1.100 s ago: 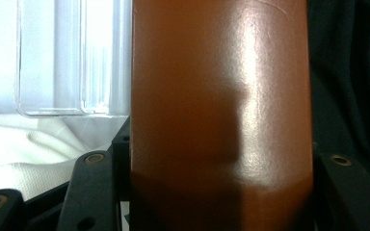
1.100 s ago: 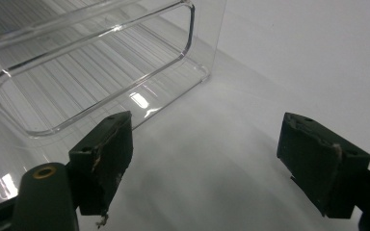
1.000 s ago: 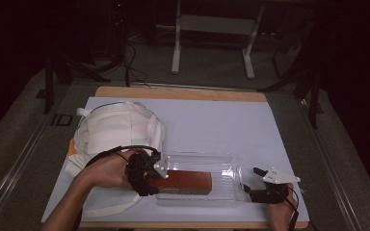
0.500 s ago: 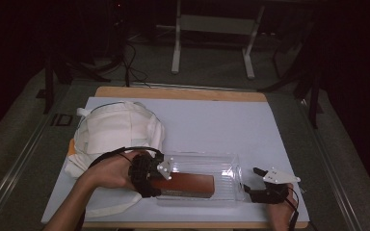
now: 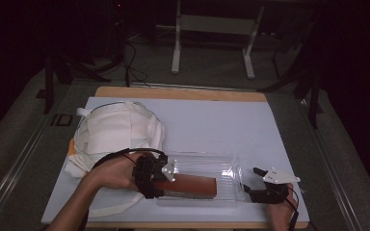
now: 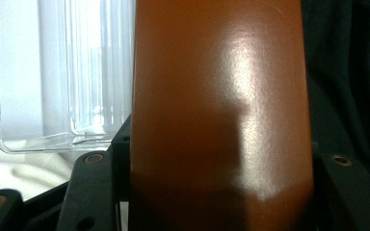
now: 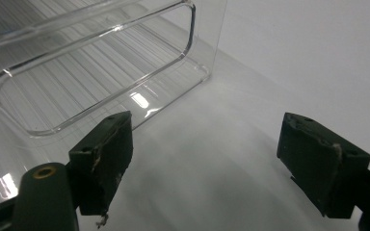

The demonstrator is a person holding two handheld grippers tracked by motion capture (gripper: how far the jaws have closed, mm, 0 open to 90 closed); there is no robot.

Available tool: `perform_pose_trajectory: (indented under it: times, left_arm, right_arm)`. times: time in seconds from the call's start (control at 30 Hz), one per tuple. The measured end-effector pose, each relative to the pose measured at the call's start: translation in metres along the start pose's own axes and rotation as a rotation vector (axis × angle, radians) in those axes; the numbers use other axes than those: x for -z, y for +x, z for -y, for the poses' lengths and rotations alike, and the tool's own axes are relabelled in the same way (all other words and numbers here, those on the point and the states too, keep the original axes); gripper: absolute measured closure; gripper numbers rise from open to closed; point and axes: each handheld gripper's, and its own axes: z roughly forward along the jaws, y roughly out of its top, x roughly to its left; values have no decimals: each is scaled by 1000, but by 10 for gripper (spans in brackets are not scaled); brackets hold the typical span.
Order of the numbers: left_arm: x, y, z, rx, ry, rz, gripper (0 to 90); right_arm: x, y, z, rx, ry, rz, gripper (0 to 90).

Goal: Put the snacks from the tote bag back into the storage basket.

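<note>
Brown case (image 5: 188, 185) sits clamped in left claw (image 5: 160, 185) over clear bin (image 5: 224, 163).

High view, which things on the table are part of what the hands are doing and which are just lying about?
In use:
- brown case, gripped by the left gripper
- clear plastic bin, which the case lies in
- right gripper, open beside the bin

Lying about:
- white cloth bag
- metal stand beyond the table
</note>
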Motion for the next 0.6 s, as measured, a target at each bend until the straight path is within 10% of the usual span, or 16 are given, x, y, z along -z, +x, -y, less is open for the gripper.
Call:
perform_pose_trajectory:
  times: [0.6]
  left_arm:
    - [-7, 0, -16, -31, 0, -28, 427]
  right_arm:
    - [0, 0, 0, -1, -1, 0, 201]
